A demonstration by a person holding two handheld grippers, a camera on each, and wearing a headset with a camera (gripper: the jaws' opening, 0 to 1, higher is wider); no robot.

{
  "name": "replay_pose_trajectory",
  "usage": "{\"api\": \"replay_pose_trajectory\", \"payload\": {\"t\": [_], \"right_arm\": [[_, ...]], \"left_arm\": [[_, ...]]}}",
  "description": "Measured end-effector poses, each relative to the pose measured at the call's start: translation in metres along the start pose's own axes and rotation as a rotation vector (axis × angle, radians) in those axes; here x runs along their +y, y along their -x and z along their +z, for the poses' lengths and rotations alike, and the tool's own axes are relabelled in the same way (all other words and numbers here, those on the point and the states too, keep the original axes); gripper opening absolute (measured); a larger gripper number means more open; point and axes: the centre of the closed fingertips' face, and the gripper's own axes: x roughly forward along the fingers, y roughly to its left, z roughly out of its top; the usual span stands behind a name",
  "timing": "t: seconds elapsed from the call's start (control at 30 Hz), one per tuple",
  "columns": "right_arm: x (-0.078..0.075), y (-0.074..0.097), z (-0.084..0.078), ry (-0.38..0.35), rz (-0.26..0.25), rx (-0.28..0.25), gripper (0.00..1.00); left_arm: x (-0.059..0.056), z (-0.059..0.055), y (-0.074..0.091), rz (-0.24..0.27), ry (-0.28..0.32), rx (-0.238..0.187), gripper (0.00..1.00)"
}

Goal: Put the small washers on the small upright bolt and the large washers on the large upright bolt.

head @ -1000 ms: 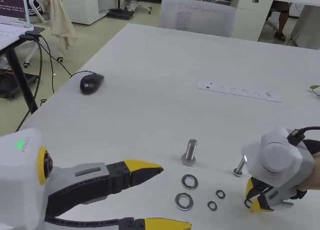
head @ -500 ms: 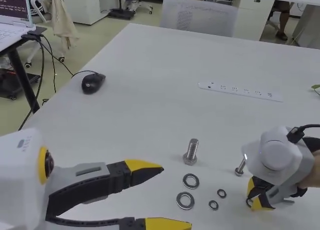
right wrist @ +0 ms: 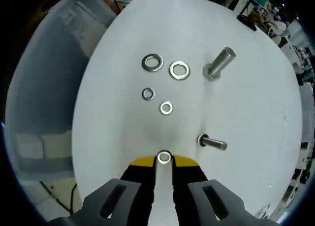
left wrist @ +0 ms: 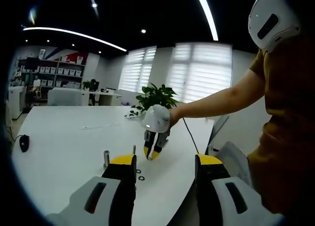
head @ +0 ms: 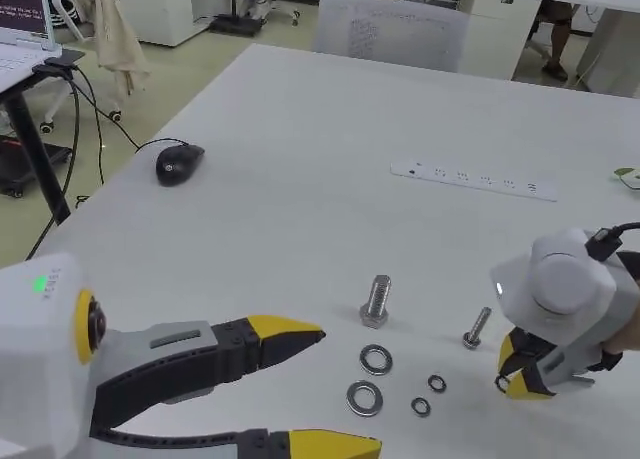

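The right gripper view gives the clear look at the right gripper (right wrist: pixel 164 165): it is clenched on one small washer (right wrist: pixel 164 158), near and right of the small bolt (right wrist: pixel 212 143). The head view adds the left gripper (head: pixel 320 389), released at near left. It also shows the large washers (head: pixel 376 359) and loose small washers (head: pixel 437 383) lying just near of the large bolt (head: pixel 376 301).

My left gripper (head: pixel 345 389) and right gripper (head: pixel 518 377) have white housings and black jaws tipped yellow, with a green light (head: pixel 40 286) at nine o'clock, a black cable (head: pixel 612 237) at three o'clock, and my short sleeve (left wrist: pixel 258 68) mustard-brown.
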Motion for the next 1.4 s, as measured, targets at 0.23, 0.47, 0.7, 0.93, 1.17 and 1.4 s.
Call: {"api": "replay_pose_trajectory", "payload": {"t": [0.23,0.47,0.7,0.93,1.17,1.4], "right_arm": [[-0.013,0.015,-0.004,-0.015,-0.035,-0.003,0.12],[-0.028,0.032,-0.003,-0.024,-0.071,-0.009,0.12],[-0.043,0.047,0.009,-0.003,-0.100,-0.018,0.12],[-0.052,0.051,0.018,0.022,-0.109,-0.016,0.12],[-0.058,0.047,0.022,0.040,-0.097,-0.014,0.12],[-0.056,0.042,0.027,0.055,-0.085,-0.010,0.12]], "left_arm": [[-0.001,-0.001,-0.001,-0.006,-0.002,0.008,0.46],[-0.002,-0.001,-0.002,-0.009,0.001,0.001,0.46],[-0.001,-0.001,-0.002,-0.013,-0.001,0.005,0.46],[0.002,0.001,-0.001,-0.007,-0.001,-0.001,0.46],[0.004,0.000,0.001,-0.001,0.005,0.002,0.46],[0.006,0.000,0.002,0.003,0.007,0.002,0.46]]}}
